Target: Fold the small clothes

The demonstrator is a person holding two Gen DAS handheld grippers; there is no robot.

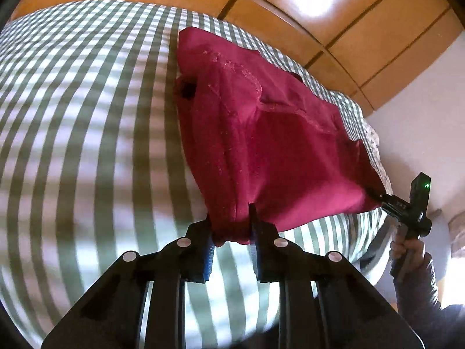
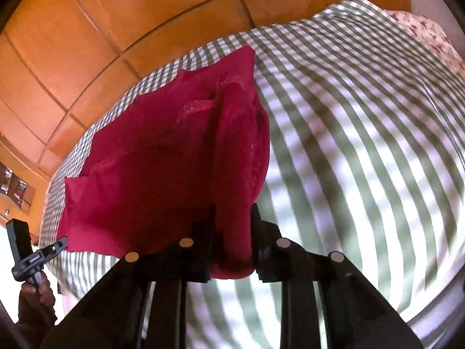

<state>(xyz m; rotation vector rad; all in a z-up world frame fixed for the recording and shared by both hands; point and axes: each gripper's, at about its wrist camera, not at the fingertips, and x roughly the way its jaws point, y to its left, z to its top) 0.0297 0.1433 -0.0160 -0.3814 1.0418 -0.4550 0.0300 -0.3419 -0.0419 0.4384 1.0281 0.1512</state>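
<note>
— Wooden wardrobe panels [image 1: 290,8] fill the background, and below them is the bed under a green-and-white checked sheet [image 1: 87,116]. What have you got on your side?

— On my left wrist camera, the left gripper [image 1: 231,229] is clenched on a bunched corner of the red garment [image 1: 261,145]; I see cloth pinched between both fingers. From there the garment stretches away over the sheet, part of it lifted, with its far end lying on the bed.

— And the other hand?

— My right gripper [image 2: 232,232] is clamped on another corner of the same garment [image 2: 162,160]; fabric fills the gap between its fingers and hangs out beneath them. In the left view I also see that gripper [image 1: 375,196] from outside at the right edge, nipping the cloth's corner, with a green light on its body and my hand [image 1: 407,250] around the handle.

— Does the right camera show the left tool too?

— Yes, low on the left, the left gripper [image 2: 62,242] touches the garment's edge, held in my hand [image 2: 37,290].

— Anything else on the bed?

— A floral-print fabric [image 2: 430,37] lies at the far right of the right view, beside the checked sheet [image 2: 363,131]. I cannot tell what it is.
</note>
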